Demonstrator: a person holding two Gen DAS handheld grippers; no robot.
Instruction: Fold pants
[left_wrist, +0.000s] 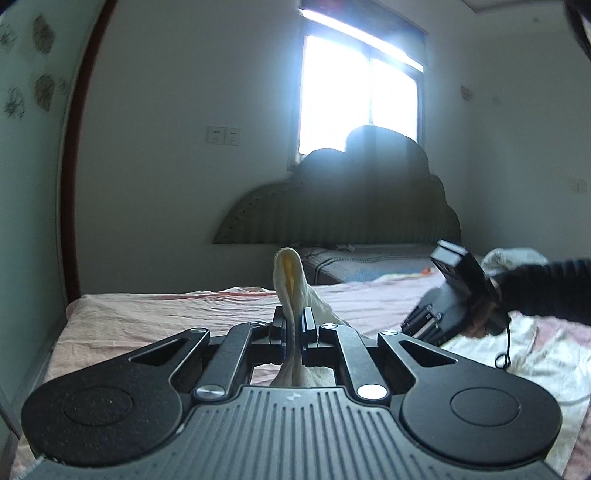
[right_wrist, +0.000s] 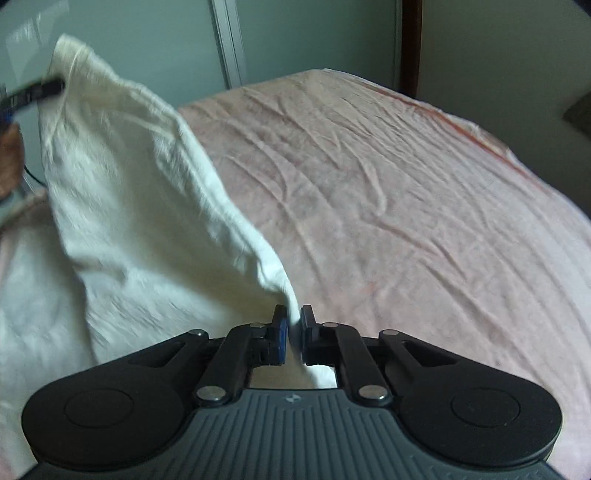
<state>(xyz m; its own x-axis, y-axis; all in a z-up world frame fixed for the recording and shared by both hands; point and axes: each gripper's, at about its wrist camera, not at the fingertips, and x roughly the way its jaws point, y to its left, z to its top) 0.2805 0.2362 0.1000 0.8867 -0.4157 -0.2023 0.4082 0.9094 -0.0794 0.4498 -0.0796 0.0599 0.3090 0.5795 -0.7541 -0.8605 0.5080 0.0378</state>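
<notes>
The pants (right_wrist: 140, 206) are cream white cloth, lifted off the pink bed sheet (right_wrist: 388, 192). My right gripper (right_wrist: 293, 323) is shut on one edge of the pants, and the cloth rises from it to the upper left. My left gripper (left_wrist: 294, 321) is shut on another edge of the pants (left_wrist: 290, 280), which sticks up between its fingers. In the right wrist view the left gripper's tip (right_wrist: 40, 90) holds the cloth's top corner. In the left wrist view the right gripper's body (left_wrist: 454, 291) is at the right, held by a dark-sleeved hand.
The bed's green scalloped headboard (left_wrist: 340, 206) stands under a bright window (left_wrist: 358, 96). A dark quilt (left_wrist: 369, 262) and white cloth (left_wrist: 513, 258) lie near the head of the bed. A cabinet (left_wrist: 29, 184) flanks the bed's left side. A cable (left_wrist: 508, 347) hangs from the right gripper.
</notes>
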